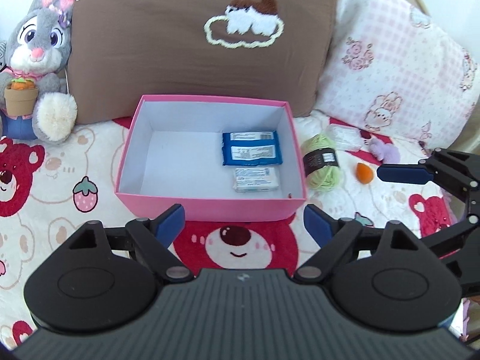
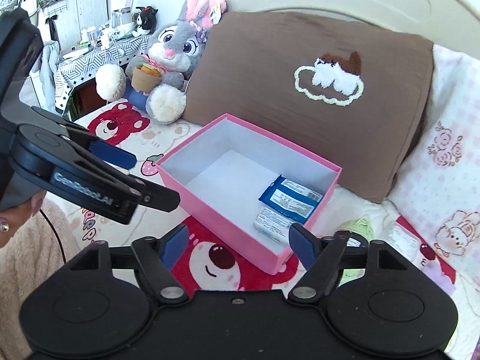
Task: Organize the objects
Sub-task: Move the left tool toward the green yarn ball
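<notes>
Box: I have the pink box (image 1: 210, 207) on the bed (image 1: 45, 210), in front of the brown pillow (image 1: 180, 45), its open top facing up so things can be dropped in from above.
Packs inside: the blue pack (image 1: 251, 147) and the small white pack (image 1: 256, 179) lie flat at the box's right end, the white one just beside the blue, nearer me. I judge they were tucked to one side to leave the bare left floor for the rest.
Axis: both packs run lengthwise across the box, parallel to its front wall; the box's long side also runs left to right in the left wrist view.
Still outside: the green yarn (image 1: 322, 163) lies just right of the box, its label band around the middle and its long axis running away from me; the orange piece (image 1: 364, 173) and a clear packet (image 1: 345, 136) lie near it.
Left gripper (image 1: 243, 223): jaws released, nothing between them, short of the box's front wall.
Right gripper (image 2: 238, 244): jaws spread, empty, over the box's near corner.
</notes>
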{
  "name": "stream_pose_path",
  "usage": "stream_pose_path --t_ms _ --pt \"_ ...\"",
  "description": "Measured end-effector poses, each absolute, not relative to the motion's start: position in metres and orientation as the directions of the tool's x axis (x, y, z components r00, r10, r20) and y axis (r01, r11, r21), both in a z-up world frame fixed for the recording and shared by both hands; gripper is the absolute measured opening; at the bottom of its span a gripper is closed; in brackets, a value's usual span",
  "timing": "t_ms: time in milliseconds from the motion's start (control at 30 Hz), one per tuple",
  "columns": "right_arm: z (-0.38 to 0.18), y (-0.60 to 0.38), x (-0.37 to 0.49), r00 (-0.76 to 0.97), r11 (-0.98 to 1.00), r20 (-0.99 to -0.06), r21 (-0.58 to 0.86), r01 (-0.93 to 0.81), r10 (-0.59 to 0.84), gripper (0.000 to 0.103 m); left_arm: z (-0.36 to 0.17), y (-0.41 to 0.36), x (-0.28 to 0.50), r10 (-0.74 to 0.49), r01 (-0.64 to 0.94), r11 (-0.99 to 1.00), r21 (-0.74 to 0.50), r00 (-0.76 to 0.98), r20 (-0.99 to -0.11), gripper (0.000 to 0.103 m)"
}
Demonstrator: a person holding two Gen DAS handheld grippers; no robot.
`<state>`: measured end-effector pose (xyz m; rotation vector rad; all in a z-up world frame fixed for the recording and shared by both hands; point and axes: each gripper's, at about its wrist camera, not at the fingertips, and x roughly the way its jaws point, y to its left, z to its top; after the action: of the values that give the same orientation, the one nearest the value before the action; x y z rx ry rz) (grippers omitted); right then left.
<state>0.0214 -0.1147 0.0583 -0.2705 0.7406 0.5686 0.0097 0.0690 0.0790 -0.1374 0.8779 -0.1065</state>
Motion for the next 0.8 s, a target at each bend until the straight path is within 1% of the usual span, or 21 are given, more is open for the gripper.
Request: stream_pose_path --t_ms 67,133,233,333,467,600,800 --pt "0.06 -0.121 0.015 0.613 0.824 -0.696 -0.055 -0.564 0.373 0.087 0.086 0.063 0.002 -0.152 0.044 0.986 -0.163 0.652 -0.743 0.086" --pt "0.061 -0.128 0.008 0.634 0.829 -0.689 -0.086 -0.553 0.352 0.088 0.092 0.057 -0.005 -0.16 0.054 0.985 -0.167 0.661 -0.733 0.087" --pt "0.062 -0.141 -0.001 0.658 0.834 -0.683 -0.13 -0.536 0.316 0.09 0.098 0.048 -0.014 -0.187 0.077 0.98 -0.183 0.659 -0.728 0.092" --pt "0.061 -0.155 -0.007 0.655 0.844 -0.694 -0.128 -0.521 0.299 0.09 0.098 0.039 -0.018 -0.213 0.096 0.975 -0.199 0.639 -0.739 0.097" --pt "0.058 -0.174 -0.013 0.648 0.853 -0.689 -0.083 -0.515 0.324 0.09 0.095 0.025 -0.019 -0.248 0.12 0.968 -0.222 0.609 -0.753 0.098" --pt "0.054 -0.187 -0.022 0.665 0.856 -0.666 -0.077 -0.512 0.338 0.09 0.09 0.007 -0.014 -0.265 0.137 0.964 -0.229 0.598 -0.757 0.098" --pt "0.053 -0.2 -0.036 0.691 0.849 -0.632 -0.095 -0.519 0.351 0.09 0.08 -0.02 0.0 -0.342 0.148 0.938 -0.313 0.546 -0.765 0.098"
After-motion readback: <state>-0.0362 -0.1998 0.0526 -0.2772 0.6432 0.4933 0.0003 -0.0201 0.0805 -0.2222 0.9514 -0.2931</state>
